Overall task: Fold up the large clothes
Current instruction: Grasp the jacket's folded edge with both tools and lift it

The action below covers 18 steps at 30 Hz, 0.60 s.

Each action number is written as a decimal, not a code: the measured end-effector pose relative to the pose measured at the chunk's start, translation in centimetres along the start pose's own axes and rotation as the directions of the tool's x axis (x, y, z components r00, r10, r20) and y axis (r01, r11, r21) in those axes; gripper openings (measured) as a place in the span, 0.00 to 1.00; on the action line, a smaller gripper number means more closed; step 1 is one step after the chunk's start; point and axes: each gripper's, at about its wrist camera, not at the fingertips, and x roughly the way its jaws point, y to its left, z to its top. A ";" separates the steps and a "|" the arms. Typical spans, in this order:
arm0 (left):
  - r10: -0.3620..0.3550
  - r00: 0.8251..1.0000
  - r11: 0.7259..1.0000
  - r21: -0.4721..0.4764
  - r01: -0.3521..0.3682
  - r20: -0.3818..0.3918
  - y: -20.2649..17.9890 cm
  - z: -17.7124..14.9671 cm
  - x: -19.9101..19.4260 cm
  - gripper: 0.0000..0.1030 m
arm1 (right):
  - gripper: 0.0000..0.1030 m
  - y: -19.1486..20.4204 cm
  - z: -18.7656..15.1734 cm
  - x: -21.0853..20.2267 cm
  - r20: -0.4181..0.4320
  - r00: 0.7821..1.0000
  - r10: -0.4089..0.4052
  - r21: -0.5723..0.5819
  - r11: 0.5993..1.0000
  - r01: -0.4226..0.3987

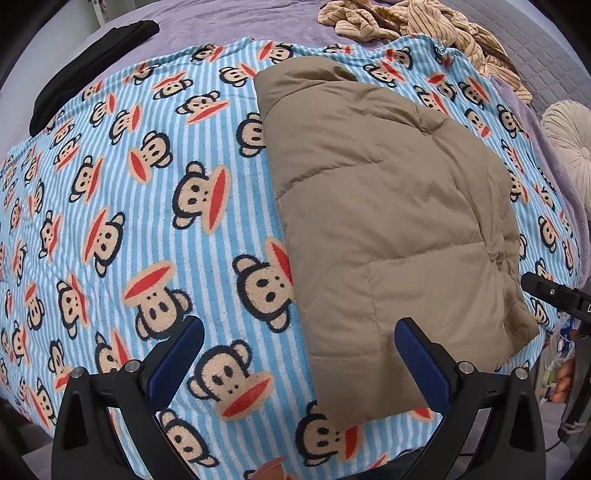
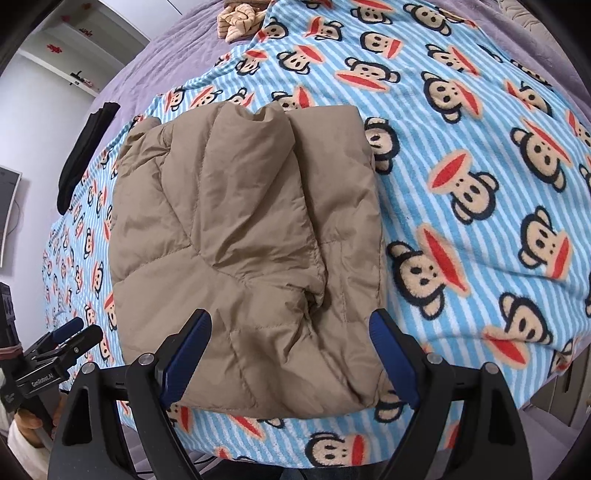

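Monkey-print blanket [image 2: 480, 155] holds folded tan jacket [image 2: 243, 236]; left gripper [image 2: 70, 338] reads "GenRoboLAI".

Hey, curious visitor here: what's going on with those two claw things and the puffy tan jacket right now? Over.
Both grippers, left gripper and right gripper, open, fingers empty. Tan jacket folded on monkey blanket. Nothing in the way. Over.

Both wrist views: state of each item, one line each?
Tan puffer jacket: folded into a compact block, lying on the blanket, not held.
Monkey-print blanket: spread flat over the bed.
Striped beige garment: crumpled, unfolded.
Black garment: folded, at the blanket's edge.
Left tool: open, empty.
Right tool: open, empty, above the jacket.
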 end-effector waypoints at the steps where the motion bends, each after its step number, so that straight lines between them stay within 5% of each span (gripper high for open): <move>1: -0.002 1.000 1.000 -0.005 0.002 -0.002 -0.2 0.4 0.2 1.00 | 0.86 -0.5 0.6 0.1 -0.002 1.000 0.009 0.001 1.000 -0.009; 12: -0.102 0.994 0.990 -0.097 0.098 -0.036 -0.9 3.5 3.1 1.00 | 0.87 -5.9 5.4 3.2 -0.084 0.995 0.058 0.007 0.998 -0.057; 18: -0.193 0.980 0.974 -0.130 0.185 -0.050 -0.6 4.4 5.2 1.00 | 0.87 -6.9 7.0 7.3 -0.193 0.968 0.161 0.028 0.987 -0.158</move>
